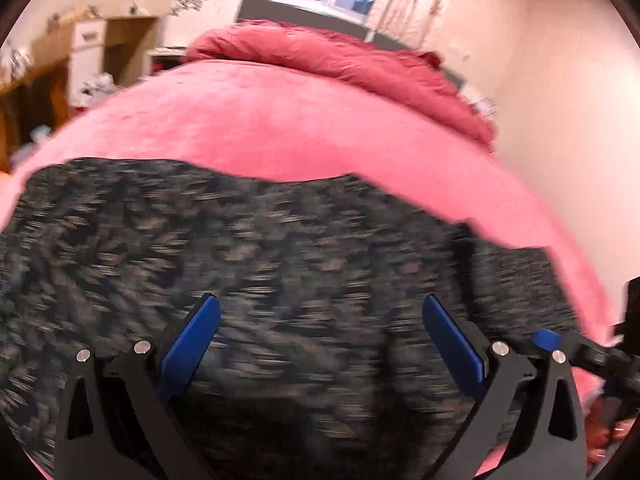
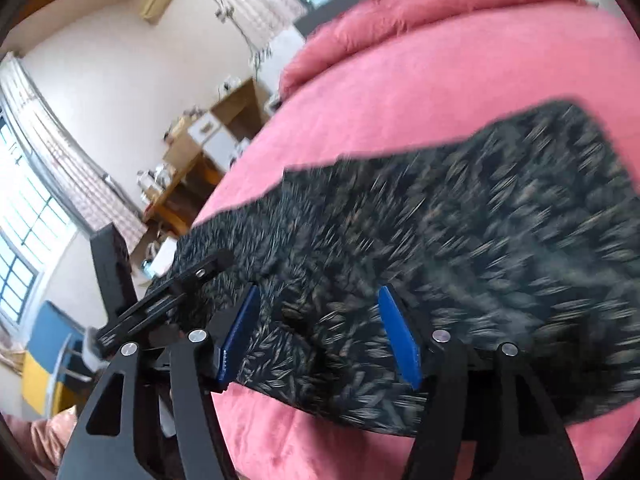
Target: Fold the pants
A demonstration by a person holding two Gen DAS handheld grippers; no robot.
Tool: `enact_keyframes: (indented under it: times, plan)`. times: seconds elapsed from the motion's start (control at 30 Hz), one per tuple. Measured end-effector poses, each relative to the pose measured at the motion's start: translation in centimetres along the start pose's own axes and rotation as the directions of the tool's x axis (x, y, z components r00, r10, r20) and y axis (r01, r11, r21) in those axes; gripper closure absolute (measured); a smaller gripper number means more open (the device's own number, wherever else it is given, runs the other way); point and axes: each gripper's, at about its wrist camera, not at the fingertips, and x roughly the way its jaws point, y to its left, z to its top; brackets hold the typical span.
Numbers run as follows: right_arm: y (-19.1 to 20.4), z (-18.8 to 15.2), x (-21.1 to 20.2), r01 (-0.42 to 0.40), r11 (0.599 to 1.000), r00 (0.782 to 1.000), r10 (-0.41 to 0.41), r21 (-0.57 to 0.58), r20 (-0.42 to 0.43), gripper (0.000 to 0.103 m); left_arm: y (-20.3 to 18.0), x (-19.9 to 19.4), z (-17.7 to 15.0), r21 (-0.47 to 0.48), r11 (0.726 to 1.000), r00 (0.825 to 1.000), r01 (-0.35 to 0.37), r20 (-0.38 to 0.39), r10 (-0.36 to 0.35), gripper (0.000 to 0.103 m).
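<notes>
Lying flat on the pink bed, the dark leaf-print pants spread from left to right. The left hand-held gripper hangs over them, blue fingers wide apart, holding nothing. The right hand-held gripper is open too, gripping nothing, over the near edge.

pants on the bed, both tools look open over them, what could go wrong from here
1. The pants lie near the edge of the pink bed cover on the right tool's side; a tug that way could slide them off.
2. The left tool and right tool stand open close together over the cloth, so they could bump on the next grab.
3. Open fingers may pinch one layer only and undo the fold.
</notes>
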Motion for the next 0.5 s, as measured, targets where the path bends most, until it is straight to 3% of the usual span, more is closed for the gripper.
enact_keyframes:
  times: [0.13,0.2,0.27,0.37,0.43,0.5]
  plan:
    - [-2.7,2.5,-4.3,0.045,0.996,0.986,-0.058,0.082,0.157,0.038,-2.8,1.2,1.1,-0.062,0.981,0.981,0.184,-0.050,-0.187,0.002]
    - [-4.0,4.2,-5.2,0.099,0.990,0.978,-0.115,0.103,0.173,0.038,-4.4,2.8,1.7,-0.085,0.973,0.970,0.216,-0.092,-0.223,0.002]
    - [-5.9,5.4,-6.1,0.171,0.977,0.963,-0.192,0.124,0.187,0.038,-5.9,4.7,2.1,-0.076,0.975,0.963,0.210,-0.155,-0.219,0.005]
    - [-9.2,5.7,-7.4,0.262,0.943,0.928,-0.305,0.207,0.215,0.037,-8.6,7.9,2.0,-0.015,0.982,0.944,0.190,-0.271,-0.187,0.037]
    - [-10.9,5.2,-7.7,0.307,0.912,0.907,-0.367,0.271,0.207,0.038,-10.0,9.2,1.5,0.032,0.986,0.942,0.163,-0.302,-0.146,0.038]
    - [-12.5,5.0,-7.1,0.365,0.866,0.891,-0.432,0.341,0.141,0.039,-10.7,9.5,1.2,0.039,0.986,0.945,0.161,-0.294,-0.143,0.038]
